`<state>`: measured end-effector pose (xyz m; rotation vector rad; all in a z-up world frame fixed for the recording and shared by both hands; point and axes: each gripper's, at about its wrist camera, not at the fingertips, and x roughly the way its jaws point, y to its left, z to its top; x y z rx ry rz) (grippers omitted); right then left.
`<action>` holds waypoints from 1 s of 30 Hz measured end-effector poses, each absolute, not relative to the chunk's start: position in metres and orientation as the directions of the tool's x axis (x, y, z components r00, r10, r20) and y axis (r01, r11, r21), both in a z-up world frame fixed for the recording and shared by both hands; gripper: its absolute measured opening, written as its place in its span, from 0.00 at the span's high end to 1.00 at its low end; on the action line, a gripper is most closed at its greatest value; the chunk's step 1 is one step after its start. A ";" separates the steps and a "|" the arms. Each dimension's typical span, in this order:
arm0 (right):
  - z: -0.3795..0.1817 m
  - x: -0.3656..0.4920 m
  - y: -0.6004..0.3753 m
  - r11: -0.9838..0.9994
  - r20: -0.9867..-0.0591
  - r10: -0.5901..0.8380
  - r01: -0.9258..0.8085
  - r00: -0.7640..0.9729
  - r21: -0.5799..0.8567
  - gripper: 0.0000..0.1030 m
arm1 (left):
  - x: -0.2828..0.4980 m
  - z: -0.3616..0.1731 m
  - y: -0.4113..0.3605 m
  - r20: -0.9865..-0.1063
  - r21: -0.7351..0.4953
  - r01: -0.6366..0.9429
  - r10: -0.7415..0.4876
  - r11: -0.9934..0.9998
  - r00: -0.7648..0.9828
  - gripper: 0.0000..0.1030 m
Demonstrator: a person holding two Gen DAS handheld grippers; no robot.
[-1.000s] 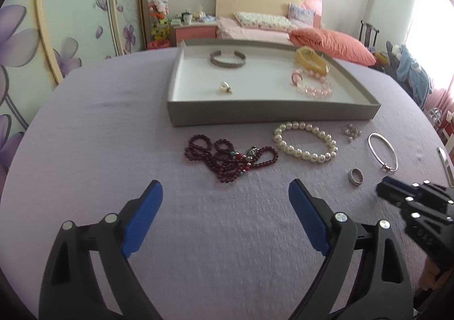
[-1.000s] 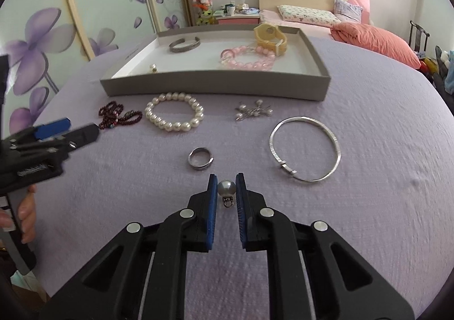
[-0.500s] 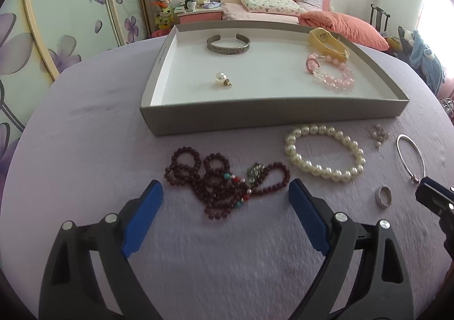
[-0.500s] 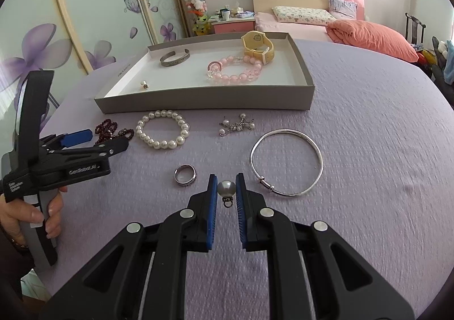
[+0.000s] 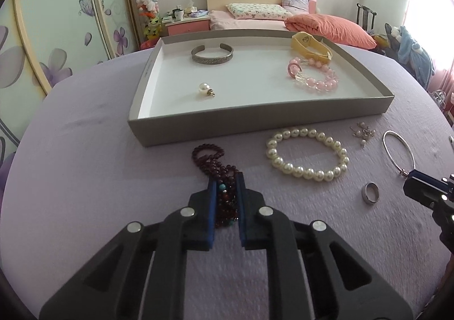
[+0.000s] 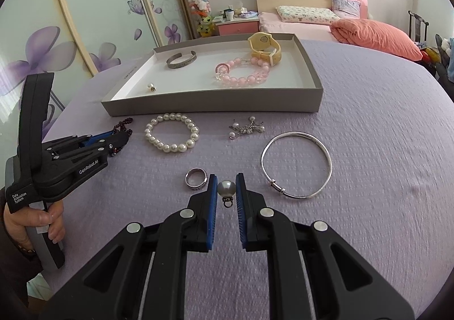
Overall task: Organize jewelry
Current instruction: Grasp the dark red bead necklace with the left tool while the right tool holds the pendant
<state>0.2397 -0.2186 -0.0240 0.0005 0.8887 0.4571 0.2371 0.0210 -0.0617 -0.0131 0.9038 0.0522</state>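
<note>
Since the earlier frame, the left hand-held gripper (image 5: 226,200) had just closed its jaws on the dark red bead necklace (image 5: 218,175).
It clamped the strand bunched on the lilac counter (image 5: 85,178), probably to carry it into the grey tray (image 5: 255,118). The right hand-held gripper (image 6: 226,192) was clamped on a pearl pendant (image 6: 226,189), likely for the same tray.

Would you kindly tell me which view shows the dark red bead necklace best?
The left wrist view: the dark red bead necklace lies centred, bunched between the pads of the left hand-held gripper, with its loops clear beyond the tips. In the right wrist view only a few beads show at the left, mostly hidden behind that gripper.
</note>
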 end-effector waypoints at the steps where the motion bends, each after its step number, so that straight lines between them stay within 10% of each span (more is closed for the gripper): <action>1: -0.023 0.239 -0.218 0.903 -0.747 0.386 -0.386 0.542 0.187 0.87 | 0.235 -0.061 0.022 -0.785 0.009 -0.056 0.042 0.998 0.618 0.88; 30: 0.024 0.229 -0.210 0.893 -0.662 0.409 -0.424 0.628 0.150 0.87 | 0.179 0.052 0.039 -0.611 -0.094 -0.047 -0.020 0.994 0.791 0.92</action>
